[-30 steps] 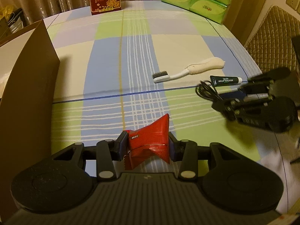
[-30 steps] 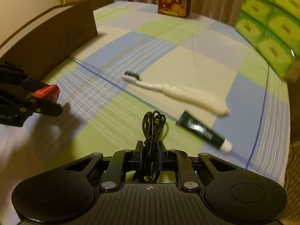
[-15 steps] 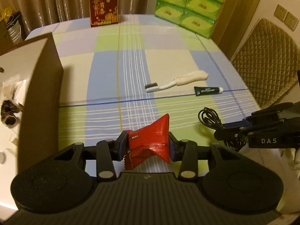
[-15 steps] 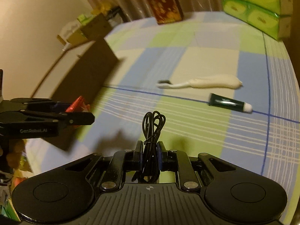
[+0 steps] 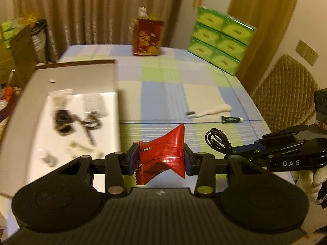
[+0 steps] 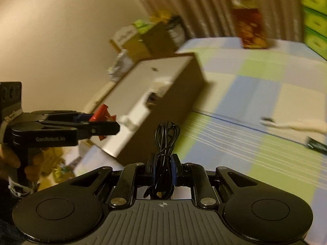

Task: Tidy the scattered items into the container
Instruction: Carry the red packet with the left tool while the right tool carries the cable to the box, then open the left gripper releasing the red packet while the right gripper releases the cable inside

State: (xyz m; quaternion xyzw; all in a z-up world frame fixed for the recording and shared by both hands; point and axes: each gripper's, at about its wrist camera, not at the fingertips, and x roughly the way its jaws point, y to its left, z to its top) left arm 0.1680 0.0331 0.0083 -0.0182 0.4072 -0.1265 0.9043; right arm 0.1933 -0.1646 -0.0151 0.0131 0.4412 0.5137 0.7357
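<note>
Left gripper [image 5: 161, 160]: matte black body, ribbed centre plate with a small crosshair mark, a round disc on each side, triangular cut-outs, silver screw heads on the linkage arms, blue pads on the jaws; white lettering "GenRobot.AI" on its side. Right gripper [image 6: 163, 172]: same build, side marked "DAS". Right hand [image 5: 311, 180] wears a white knit glove

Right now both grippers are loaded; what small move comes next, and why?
Probably carry the left gripper a little further left over the open cardboard box and release there: its fingers clamp the red foil packet, the box sits just left, and the packet hangs beside it.
</note>
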